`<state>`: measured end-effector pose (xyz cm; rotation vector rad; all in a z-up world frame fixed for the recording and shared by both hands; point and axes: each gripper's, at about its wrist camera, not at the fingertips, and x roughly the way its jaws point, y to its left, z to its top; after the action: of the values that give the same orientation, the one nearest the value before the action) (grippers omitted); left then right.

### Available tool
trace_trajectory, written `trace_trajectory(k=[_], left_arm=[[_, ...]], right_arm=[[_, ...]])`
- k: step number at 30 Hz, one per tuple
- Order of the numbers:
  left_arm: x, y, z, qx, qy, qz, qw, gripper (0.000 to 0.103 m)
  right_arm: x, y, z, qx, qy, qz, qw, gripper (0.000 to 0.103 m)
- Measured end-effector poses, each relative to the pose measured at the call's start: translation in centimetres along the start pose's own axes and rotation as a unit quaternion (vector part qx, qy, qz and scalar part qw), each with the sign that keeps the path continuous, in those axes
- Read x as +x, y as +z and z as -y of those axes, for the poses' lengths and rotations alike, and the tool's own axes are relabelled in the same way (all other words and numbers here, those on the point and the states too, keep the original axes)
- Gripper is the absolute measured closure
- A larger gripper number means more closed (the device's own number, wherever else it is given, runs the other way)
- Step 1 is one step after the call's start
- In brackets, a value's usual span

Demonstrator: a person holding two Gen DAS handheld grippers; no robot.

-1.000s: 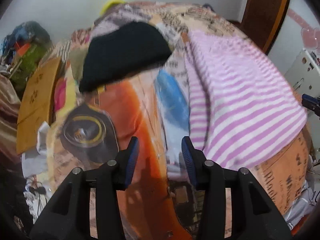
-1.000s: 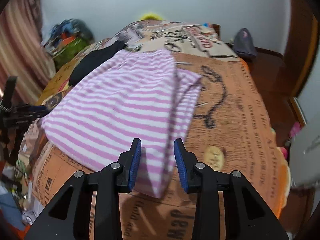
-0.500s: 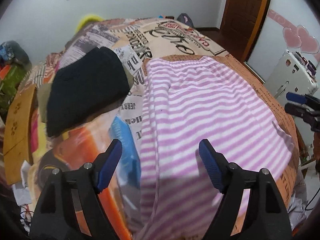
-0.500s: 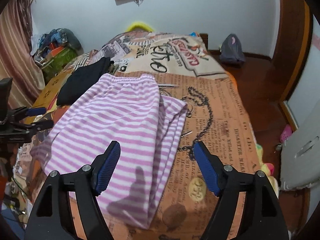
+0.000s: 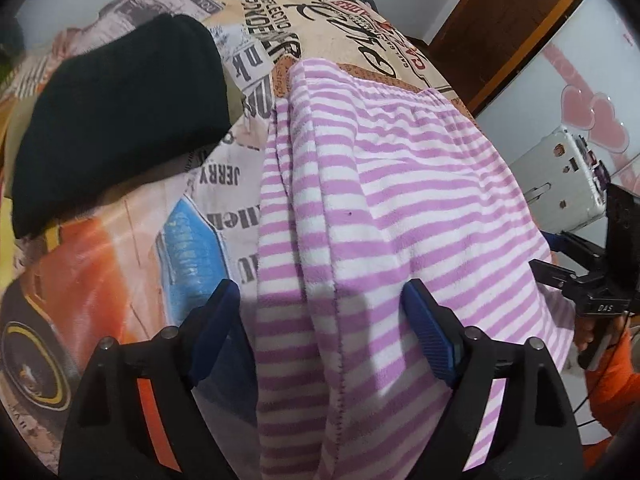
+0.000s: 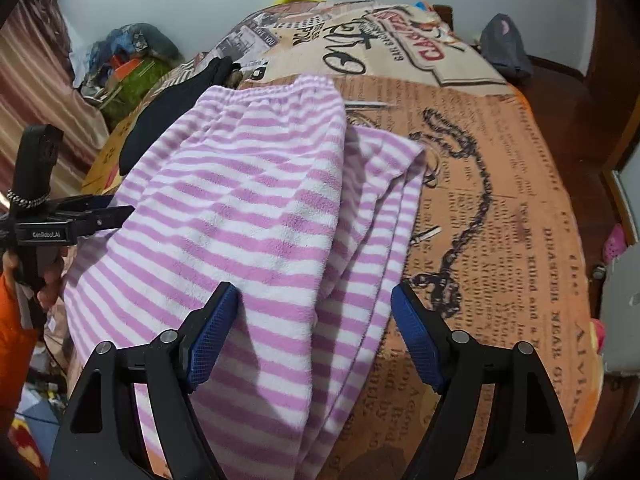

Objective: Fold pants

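Observation:
Pink-and-white striped pants (image 5: 400, 200) lie flat on a bed, folded lengthwise with one leg on the other, waistband at the far end. They also show in the right wrist view (image 6: 248, 208). My left gripper (image 5: 326, 334) is open and empty, low over the pants' near end at their left side. My right gripper (image 6: 314, 338) is open and empty, low over the near end at their right side. Each gripper shows in the other's view: the right one (image 5: 560, 256), the left one (image 6: 100, 216).
The bed has a newspaper-print cover (image 6: 500, 184). A folded black garment (image 5: 116, 116) lies left of the pants. A pile of clutter (image 6: 128, 64) sits by the far left wall. A white appliance (image 5: 560, 176) and a wooden door (image 5: 508, 20) stand to the right.
Both grippers have opened wide from nearly shut. The left gripper has moved right from the bed cover onto the pants. Both have come lower and closer to the pants' near end.

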<state>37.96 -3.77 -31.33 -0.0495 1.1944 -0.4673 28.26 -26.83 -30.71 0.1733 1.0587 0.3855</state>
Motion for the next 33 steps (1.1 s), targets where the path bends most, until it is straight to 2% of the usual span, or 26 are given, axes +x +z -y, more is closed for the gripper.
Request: trace_trajectory(k=[4,10,14,19,23,29,33], left_arm=[[0.5,0.5,0.0,-0.008,-0.013,-0.007,0.9999,0.019],[1.1,1.4,0.6,-0.003,-0.015,-0.012,0.9998,0.019],[1.5,1.9,0.8,-0.006,-0.023,-0.019,0.9995,0.019],[1.2,1.4,2.1,0.009,-0.036,-0.027,0.9989,0.019],[1.0,0.4,4.2,0.054,-0.015,-0.027,0.9981,0.019],[1.9,1.5,3.5,0.034,-0.036,-0.039,0.9980,0.019],[2.6,2.7,3.8,0.039,-0.033,-0.044,0.9977,0.019]], right_arm=[[0.7,0.2,1.1,0.017,0.032,-0.007,0.999,0.019],[1.5,0.1,2.3,0.044,0.071,-0.020,0.996,0.008],[1.5,0.0,2.5,0.046,0.084,-0.021,0.995,0.005],[1.1,-0.1,1.7,0.042,0.098,-0.028,0.994,0.006],[0.7,-0.6,-0.3,0.010,0.096,-0.026,0.995,0.007],[1.6,0.2,0.2,0.019,0.101,-0.022,0.994,0.010],[2.5,1.8,0.6,0.020,0.097,-0.028,0.995,0.014]])
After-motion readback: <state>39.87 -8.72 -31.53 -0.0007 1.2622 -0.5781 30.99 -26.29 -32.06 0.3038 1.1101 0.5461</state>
